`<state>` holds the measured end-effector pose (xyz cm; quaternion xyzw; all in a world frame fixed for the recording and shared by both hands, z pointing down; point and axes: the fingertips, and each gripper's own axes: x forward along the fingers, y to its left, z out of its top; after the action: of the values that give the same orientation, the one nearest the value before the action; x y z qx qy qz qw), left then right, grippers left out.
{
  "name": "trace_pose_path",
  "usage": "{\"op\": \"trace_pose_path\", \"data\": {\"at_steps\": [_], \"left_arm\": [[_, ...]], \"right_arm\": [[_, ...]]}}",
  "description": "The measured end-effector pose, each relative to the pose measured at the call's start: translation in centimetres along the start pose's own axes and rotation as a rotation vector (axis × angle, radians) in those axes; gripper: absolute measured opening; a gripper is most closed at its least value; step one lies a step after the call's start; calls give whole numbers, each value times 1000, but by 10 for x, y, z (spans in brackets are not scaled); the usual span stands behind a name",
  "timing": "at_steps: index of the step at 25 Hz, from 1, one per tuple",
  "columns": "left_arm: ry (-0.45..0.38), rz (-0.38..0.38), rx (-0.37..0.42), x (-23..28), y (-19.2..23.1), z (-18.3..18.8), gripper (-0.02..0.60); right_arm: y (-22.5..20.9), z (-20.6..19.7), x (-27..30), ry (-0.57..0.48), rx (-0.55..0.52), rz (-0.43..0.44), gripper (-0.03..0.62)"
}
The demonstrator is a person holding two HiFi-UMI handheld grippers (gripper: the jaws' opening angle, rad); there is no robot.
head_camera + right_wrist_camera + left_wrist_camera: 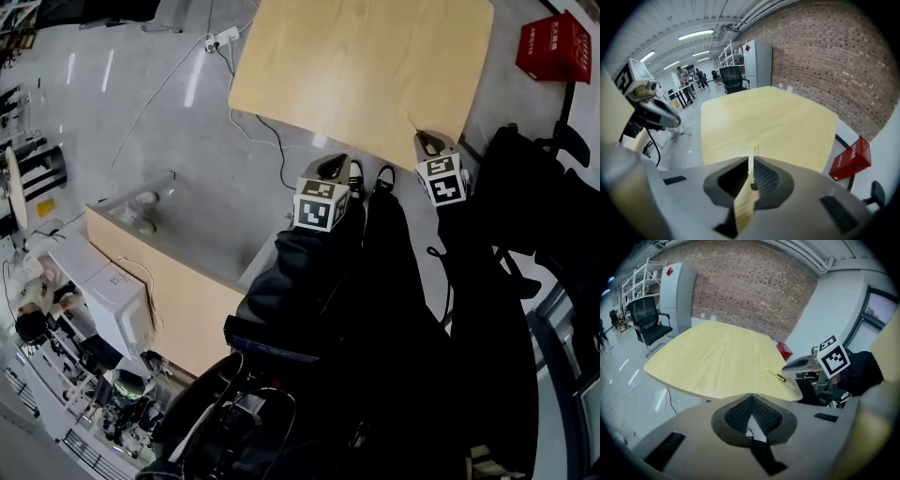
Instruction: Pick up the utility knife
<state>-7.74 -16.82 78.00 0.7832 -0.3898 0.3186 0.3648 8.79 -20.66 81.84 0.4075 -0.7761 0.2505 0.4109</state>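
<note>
Our right gripper is released, its jaws a narrow slit apart and empty, just short of the knife, which lies flat near the counter edge. Our left gripper is clenched on nothing, just off the counter.

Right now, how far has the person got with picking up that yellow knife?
Done: the right gripper is at the table's near edge, lined up with the utility knife. In hand: its jaws stand slightly apart by the knife's dark end, nothing clamped. Left: close and lift; the knife lies flat on the wood. The left gripper waits shut, empty.
</note>
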Motion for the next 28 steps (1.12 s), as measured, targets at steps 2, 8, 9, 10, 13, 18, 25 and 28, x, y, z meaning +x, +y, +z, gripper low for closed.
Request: {"op": "trace_pose_path", "data": {"at_steps": [2,8,9,10,13,18,25,28], "left_arm": [[-1,6,4,1,3,-3,0],[11,-3,1,0,2,-11,0],[14,-6,-2,0,1,-12,0],[14,-7,-4,1,1,-14,0],[18,-11,-10,1,0,-16,0],[31,-9,-15,-2,1,-19,0],[17,7,-24,-1,6,-23,0],[10,-6,-30,-2,-1,-18,0]], "right_arm": [[-2,-4,5,16,-2,0,30],[-3,-16,16,72,-23,14,77],[-4,-17,18,78,-25,14,78],[-5,-19,19,85,-28,15,78],[-5,-23,22,107,-36,28,78],[-7,-26,26,122,-35,25,78],[-6,-23,26,119,-19,47,71],[-6,-24,23,118,-18,47,71]]}}
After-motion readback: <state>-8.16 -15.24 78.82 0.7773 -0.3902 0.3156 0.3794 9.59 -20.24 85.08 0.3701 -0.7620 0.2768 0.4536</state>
